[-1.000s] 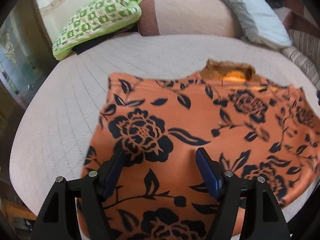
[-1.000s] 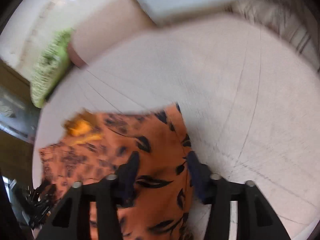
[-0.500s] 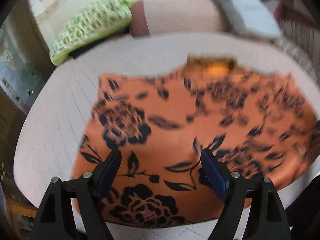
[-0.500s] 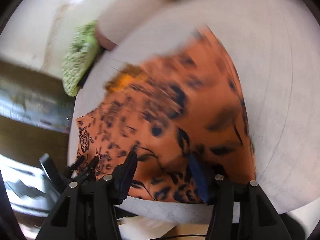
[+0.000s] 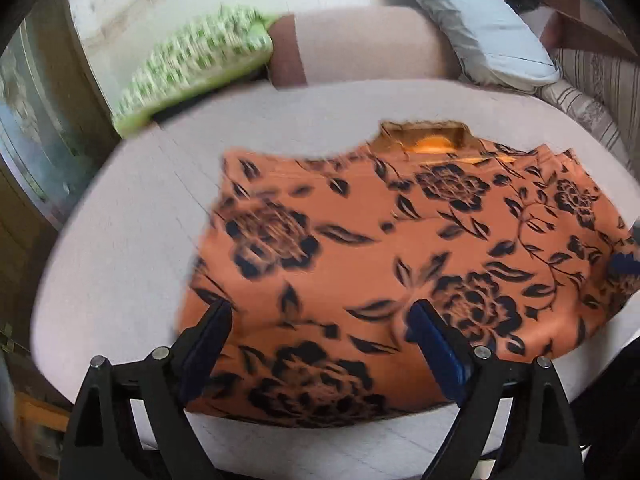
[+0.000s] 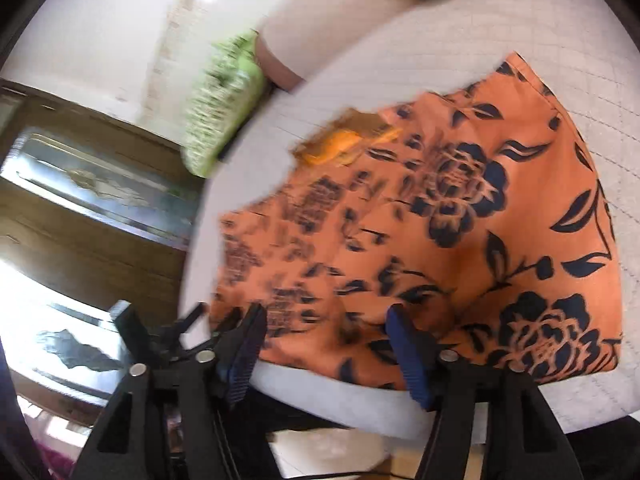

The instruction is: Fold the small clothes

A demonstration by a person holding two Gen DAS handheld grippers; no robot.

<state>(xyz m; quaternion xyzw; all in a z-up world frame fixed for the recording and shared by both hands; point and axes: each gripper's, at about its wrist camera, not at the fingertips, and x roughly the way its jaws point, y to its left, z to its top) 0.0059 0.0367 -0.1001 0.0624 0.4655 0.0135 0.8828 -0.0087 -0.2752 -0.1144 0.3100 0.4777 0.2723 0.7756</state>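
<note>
Your orange floral garment lies spread flat on the pale quilted bed, its near hem close to the mattress edge and its collar (brown, with a yellow lining showing) on the far side. The cloth is smooth apart from a slight rumple along the hem toward your right.

Your left gripper hangs over the near-left part of the garment. Its fingers are wide apart and opening; cloth lies under the gap, but neither pad presses on it, so nothing is held.

Your right gripper sits at the near hem of the garment, by the bed's edge. Its fingers are likewise parted and opening, with fabric showing between them and no grip on it.

A green patterned cushion rests at the head of the bed, well apart from the garment, with a grey pillow further to your right. Both views are partly blurred.
</note>
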